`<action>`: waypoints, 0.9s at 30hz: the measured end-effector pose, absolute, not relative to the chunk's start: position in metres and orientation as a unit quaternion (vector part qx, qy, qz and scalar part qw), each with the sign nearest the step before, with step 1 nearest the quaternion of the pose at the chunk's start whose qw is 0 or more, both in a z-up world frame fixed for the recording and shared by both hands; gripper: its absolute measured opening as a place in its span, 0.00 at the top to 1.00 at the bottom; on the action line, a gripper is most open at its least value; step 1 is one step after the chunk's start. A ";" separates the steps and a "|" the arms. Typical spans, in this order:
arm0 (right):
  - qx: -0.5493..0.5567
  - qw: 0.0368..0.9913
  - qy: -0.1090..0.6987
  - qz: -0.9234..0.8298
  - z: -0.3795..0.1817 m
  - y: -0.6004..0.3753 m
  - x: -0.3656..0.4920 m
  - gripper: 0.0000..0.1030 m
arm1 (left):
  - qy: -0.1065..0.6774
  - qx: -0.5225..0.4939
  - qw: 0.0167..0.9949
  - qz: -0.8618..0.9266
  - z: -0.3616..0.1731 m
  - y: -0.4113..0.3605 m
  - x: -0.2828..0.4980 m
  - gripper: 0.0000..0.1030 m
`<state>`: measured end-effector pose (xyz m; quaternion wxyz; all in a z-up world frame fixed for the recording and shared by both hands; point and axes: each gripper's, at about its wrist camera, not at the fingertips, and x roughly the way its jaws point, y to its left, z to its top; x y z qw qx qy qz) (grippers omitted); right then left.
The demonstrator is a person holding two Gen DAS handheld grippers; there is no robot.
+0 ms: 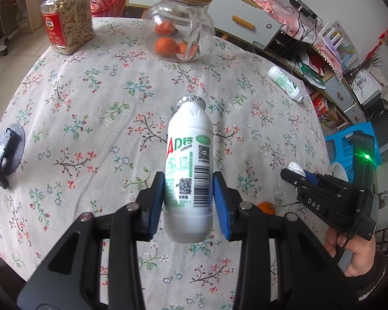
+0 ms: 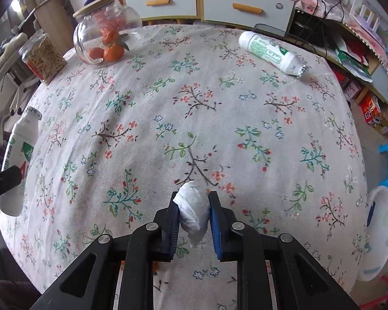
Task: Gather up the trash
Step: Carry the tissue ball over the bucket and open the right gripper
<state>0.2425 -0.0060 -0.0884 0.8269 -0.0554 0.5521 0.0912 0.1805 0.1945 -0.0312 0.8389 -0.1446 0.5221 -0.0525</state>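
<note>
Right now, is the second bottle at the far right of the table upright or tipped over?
Tipped over. The second bottle lies on its side on the tablecloth, foil-capped end pointing right.

White drink bottle [image 1: 188, 170], centre of left view: red/green "AD钙", barcode, QR codes. Black gripper body [image 1: 323, 193] at 3 o'clock: "DAS". Red jar label [image 1: 54, 29] at 11 o'clock unreadable.

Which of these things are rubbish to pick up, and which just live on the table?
Rubbish:
milk bottle held by the left gripper
tissue wad held by the right gripper
lying bottle

Just there:
glass jar of oranges
seed jar
tablecloth
</note>
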 end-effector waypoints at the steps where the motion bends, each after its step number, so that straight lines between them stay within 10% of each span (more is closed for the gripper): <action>1: -0.051 0.829 0.550 0.090 -0.086 -0.011 0.243 0.79 | 0.521 -0.144 0.839 -0.054 -0.030 0.192 0.180 0.62; 27: 0.113 0.845 0.521 -0.046 -0.047 -0.275 0.191 0.79 | 0.523 -0.101 0.832 -0.155 -0.030 0.027 0.196 0.62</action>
